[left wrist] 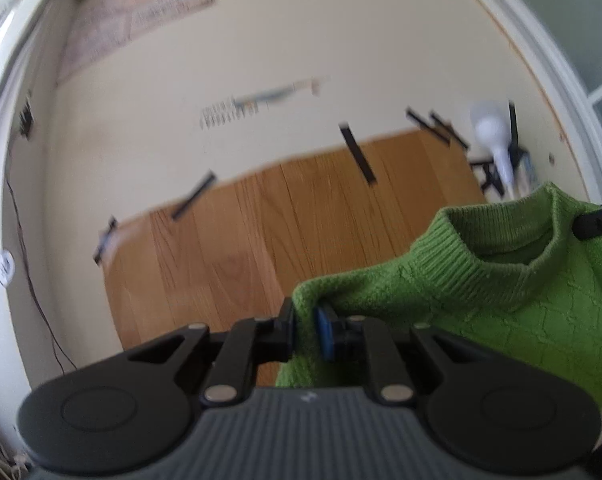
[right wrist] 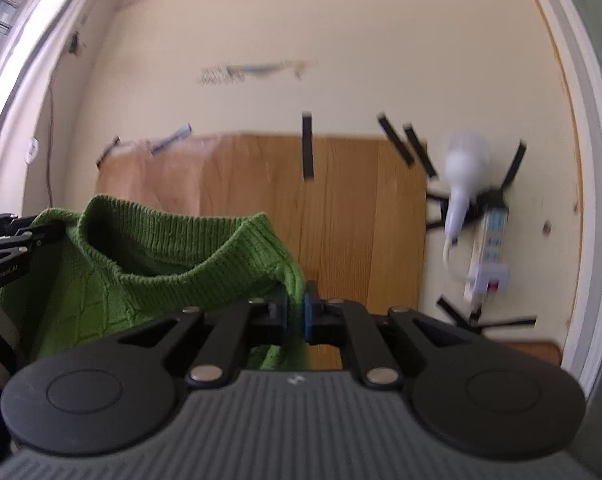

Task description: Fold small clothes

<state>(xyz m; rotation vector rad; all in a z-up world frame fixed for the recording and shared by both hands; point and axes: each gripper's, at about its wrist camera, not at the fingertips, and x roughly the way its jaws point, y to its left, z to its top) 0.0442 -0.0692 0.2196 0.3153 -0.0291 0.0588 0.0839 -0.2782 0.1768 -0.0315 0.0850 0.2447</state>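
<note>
Sweater (left wrist: 501, 300): hanging stretched between both tools, neckline running tool to tool
Left tool (left wrist: 304, 330): pinching left shoulder
Right tool (right wrist: 297, 312): pinching right shoulder

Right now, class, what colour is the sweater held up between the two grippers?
Green sweater, ribbed collar; clearest in the right wrist view.

A cream wall (right wrist: 341, 40) carries a wood panel (right wrist: 341, 216) fixed with black tape (right wrist: 308, 146); beside it, a white power strip (right wrist: 489, 248), daylight at left.
</note>
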